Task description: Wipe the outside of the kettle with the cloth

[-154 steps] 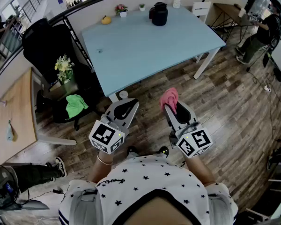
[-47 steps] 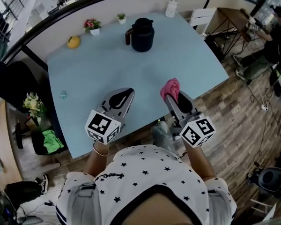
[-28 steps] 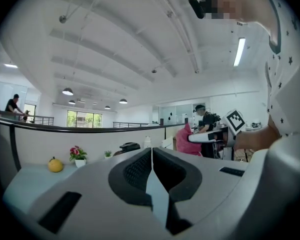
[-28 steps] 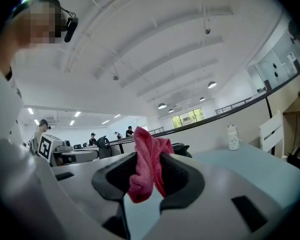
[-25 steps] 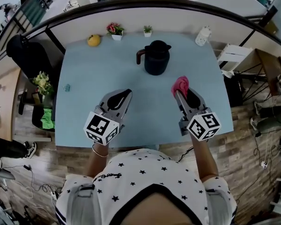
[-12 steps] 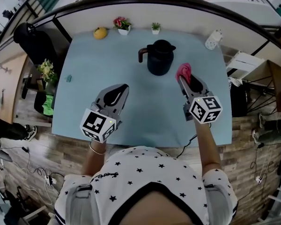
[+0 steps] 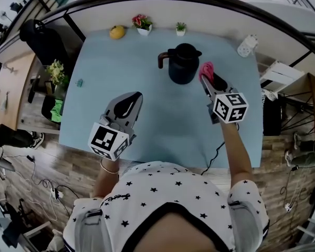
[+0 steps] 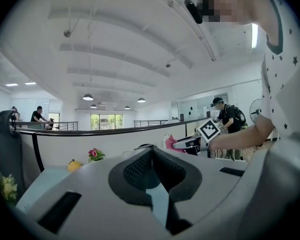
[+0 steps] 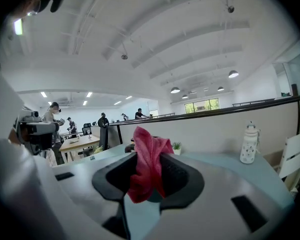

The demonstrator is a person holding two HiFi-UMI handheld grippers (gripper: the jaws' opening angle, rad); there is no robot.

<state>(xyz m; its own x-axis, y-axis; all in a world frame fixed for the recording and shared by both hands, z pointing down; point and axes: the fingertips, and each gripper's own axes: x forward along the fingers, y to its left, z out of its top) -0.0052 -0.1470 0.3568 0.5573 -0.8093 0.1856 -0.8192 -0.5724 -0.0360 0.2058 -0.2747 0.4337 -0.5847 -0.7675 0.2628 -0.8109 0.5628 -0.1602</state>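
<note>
Our right gripper point(image 7: 207, 77) clamps the pink cloth point(image 7: 205, 67) just beside the black kettle point(image 7: 182, 64); our left gripper point(image 7: 136, 97) holds its jaws together, empty.

An open-plan office, with wooden desk point(image 9: 77, 143), black office chair point(image 7: 39, 34) and ceiling lamps point(image 9: 233, 74).

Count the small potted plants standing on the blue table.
2. A red-flowered plant at the back edge of the table, beside the yellow object; a green plant to its right, behind the kettle. None seems hidden.
</note>
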